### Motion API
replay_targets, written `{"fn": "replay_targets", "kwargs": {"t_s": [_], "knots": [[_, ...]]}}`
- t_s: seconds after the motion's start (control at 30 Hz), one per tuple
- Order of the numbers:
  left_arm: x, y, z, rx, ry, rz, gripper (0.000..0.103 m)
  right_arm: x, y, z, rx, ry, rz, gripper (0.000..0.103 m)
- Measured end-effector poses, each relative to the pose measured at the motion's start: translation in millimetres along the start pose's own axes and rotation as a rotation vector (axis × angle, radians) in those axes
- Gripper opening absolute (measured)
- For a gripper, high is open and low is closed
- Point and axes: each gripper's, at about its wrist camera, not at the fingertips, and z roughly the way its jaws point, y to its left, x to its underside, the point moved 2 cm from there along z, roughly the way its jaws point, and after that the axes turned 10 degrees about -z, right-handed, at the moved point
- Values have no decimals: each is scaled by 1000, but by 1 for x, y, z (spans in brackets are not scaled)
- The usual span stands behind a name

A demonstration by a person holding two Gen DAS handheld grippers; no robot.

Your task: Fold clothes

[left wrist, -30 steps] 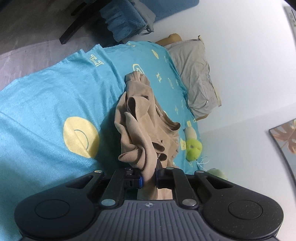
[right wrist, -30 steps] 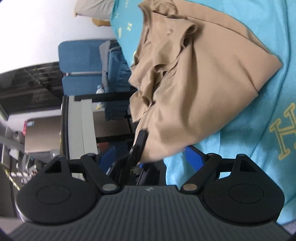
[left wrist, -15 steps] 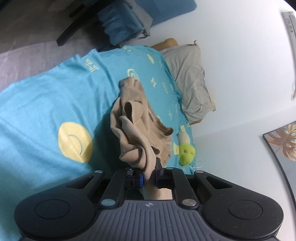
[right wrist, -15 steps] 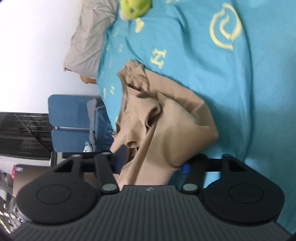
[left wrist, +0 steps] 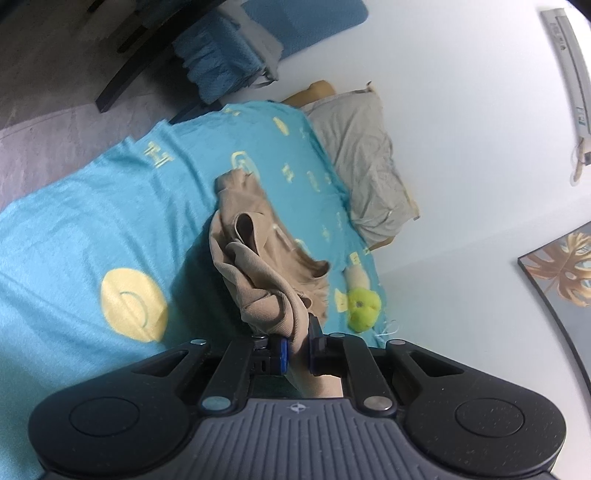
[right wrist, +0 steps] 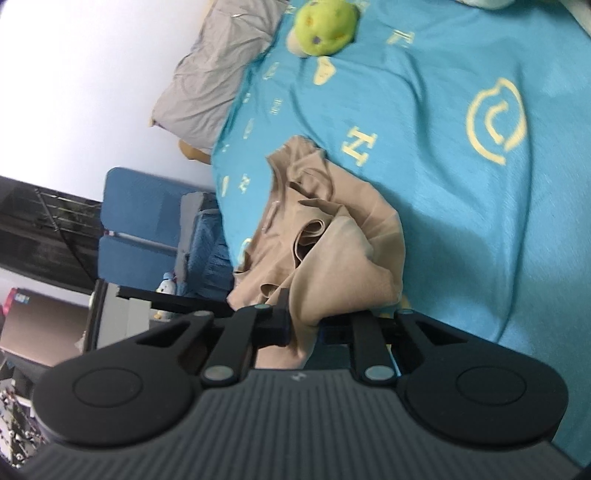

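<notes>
A tan ribbed garment (left wrist: pixel 258 266) hangs bunched above a bed with a turquoise patterned cover (left wrist: pixel 92 221). My left gripper (left wrist: pixel 297 341) is shut on a gathered edge of it, cloth pinched between the two fingers. In the right wrist view the same tan garment (right wrist: pixel 332 254) trails down to the turquoise cover (right wrist: pixel 480 221), and my right gripper (right wrist: pixel 304 326) is shut on another part of it. The garment's far end rests crumpled on the cover. The fingertips of both grippers are hidden by cloth.
A grey pillow (left wrist: pixel 365 162) lies at the head of the bed against a white wall. A green plush toy (left wrist: pixel 364 308) sits on the cover, also in the right wrist view (right wrist: pixel 325 27). A blue chair (right wrist: pixel 147 229) with draped cloth stands beside the bed.
Both grippers have risen away from the bed with the garment, which now looks smaller and hangs more. The right gripper went from open around the cloth to shut on it.
</notes>
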Motion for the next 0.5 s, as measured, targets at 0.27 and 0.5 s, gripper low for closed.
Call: {"fn": "replay_targets", "kwargs": {"t_s": [0.27,0.5], "knots": [[24,-43,-59,-3,0,89,9,7,30,-59,15,6,-98,15],[47,-59,-105,-65,10,142,9,18,45,-97,42,45,-118,15]]}}
